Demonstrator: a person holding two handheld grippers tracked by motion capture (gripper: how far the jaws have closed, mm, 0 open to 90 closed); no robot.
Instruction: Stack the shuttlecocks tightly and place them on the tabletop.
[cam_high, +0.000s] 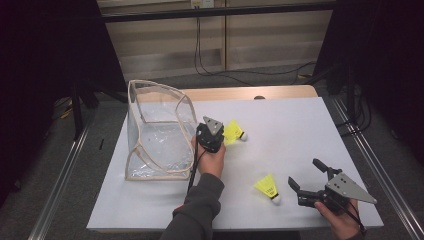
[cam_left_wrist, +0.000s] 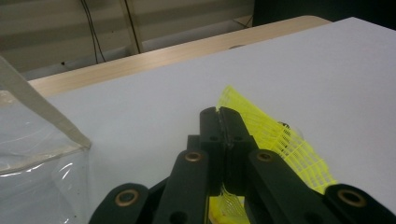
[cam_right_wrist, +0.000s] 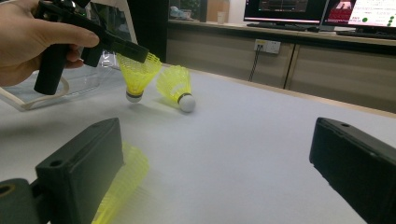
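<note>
My left gripper (cam_high: 221, 136) (cam_left_wrist: 219, 114) (cam_right_wrist: 142, 52) is shut on the rim of a yellow shuttlecock (cam_right_wrist: 137, 74) (cam_left_wrist: 275, 135). The shuttlecock hangs cork down just above the white table, beside the clear bag (cam_high: 150, 100). A second yellow shuttlecock (cam_right_wrist: 176, 84) (cam_high: 235, 131) lies on its side right beside it. A third shuttlecock (cam_high: 267, 187) (cam_right_wrist: 123, 179) lies near the front of the table. My right gripper (cam_high: 303, 171) (cam_right_wrist: 215, 154) rests low and open, with that third shuttlecock just off its left jaw and nothing between its pads.
The clear bag with beige trim (cam_left_wrist: 46, 116) stands open at the table's left. The white table top (cam_high: 300, 125) has a wooden strip (cam_high: 250, 93) along its far edge. Dark frame rails run down both sides, and cables (cam_high: 210, 60) hang behind.
</note>
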